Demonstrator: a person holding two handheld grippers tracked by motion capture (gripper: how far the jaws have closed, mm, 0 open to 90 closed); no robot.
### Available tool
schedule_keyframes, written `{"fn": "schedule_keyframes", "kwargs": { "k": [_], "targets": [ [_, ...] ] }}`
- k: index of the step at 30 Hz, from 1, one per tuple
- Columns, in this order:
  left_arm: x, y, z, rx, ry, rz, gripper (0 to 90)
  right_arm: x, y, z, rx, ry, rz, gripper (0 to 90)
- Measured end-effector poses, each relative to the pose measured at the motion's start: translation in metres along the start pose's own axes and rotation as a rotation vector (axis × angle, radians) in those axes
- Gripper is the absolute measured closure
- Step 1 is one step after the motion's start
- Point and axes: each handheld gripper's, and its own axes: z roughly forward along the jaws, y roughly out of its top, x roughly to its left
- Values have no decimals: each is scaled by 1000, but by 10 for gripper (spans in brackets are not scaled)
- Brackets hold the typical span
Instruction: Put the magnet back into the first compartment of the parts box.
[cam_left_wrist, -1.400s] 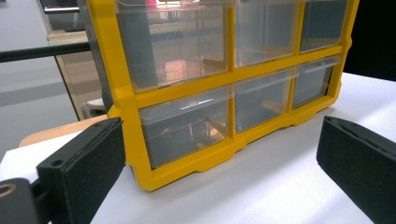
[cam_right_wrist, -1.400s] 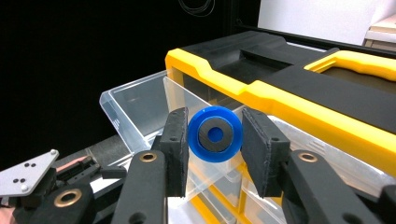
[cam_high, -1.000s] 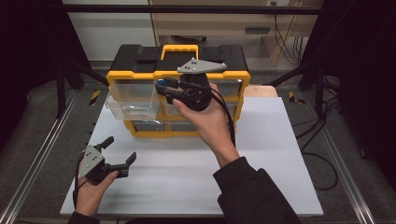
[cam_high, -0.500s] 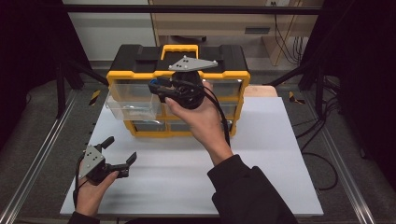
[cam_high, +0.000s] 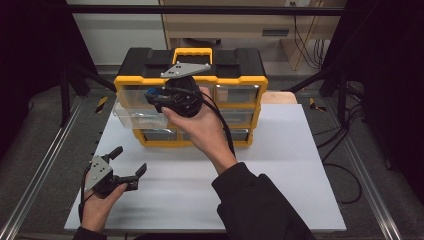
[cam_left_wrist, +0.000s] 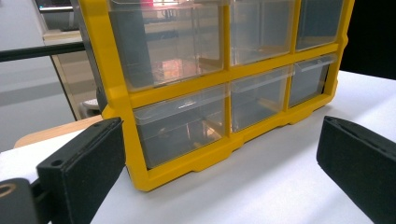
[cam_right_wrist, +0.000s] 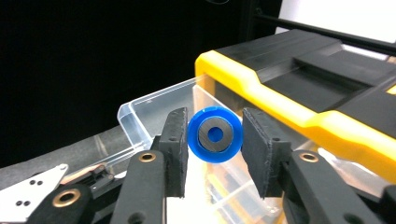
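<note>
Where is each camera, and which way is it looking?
High view: above the table, looking forward and down; both forearms, left gripper and right gripper.
Left gripper view: rides the left gripper, facing the yellow drawer box; open jaws.
Right gripper view: rides the right gripper, clamping a blue roller over an open drawer.
All share the drawer box.

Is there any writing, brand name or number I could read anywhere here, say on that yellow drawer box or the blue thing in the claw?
None can be read: the yellow drawer box, its clear drawers and the blue ring bear no legible words, numbers or signs.
</note>
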Motion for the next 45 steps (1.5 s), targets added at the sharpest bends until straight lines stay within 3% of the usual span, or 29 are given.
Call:
{"fn": "schedule_keyframes", "kwargs": {
  "k": [20, 45],
  "targets": [
    [0, 0, 0, 1, 5, 3, 8, -4, -16, -28, -46, -44, 26, 398],
    [1, 0, -1, 2, 11, 0, 8, -3, -29, -41, -44, -90, 32, 194]
  ]
}}
